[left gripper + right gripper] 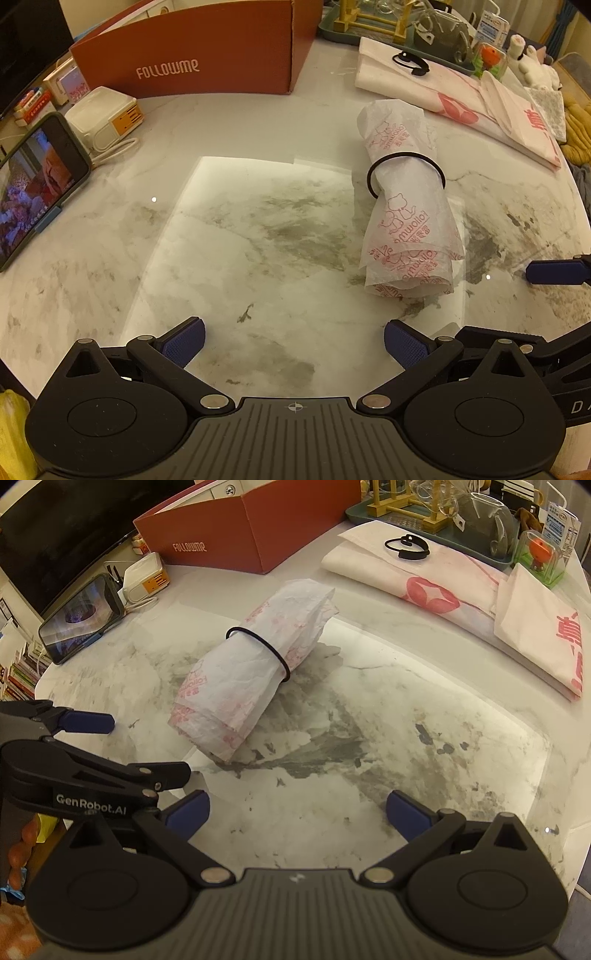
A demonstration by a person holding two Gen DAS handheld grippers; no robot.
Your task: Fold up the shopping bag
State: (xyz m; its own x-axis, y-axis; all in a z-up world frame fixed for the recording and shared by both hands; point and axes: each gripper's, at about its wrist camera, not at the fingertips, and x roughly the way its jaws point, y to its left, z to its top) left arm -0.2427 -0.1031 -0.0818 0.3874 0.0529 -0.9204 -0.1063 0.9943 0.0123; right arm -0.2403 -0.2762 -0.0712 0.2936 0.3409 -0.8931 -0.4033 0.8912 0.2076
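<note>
A white shopping bag with pink print [406, 206] lies rolled up on the marble table, held by a black elastic band [402, 157] around its middle. It also shows in the right wrist view [243, 675], with the band [258, 642]. My left gripper [294, 345] is open and empty, well short of the roll and to its left. My right gripper [297, 812] is open and empty, near the table's front edge, apart from the roll. One right fingertip [554, 271] shows at the left view's right edge.
A red box [192, 55] stands at the back. A phone [33, 188] leans at the left beside a white charger [103, 114]. Folded white and pink bags [461, 96] with another black band [410, 62] lie at the back right, by a tray of glassware [443, 513].
</note>
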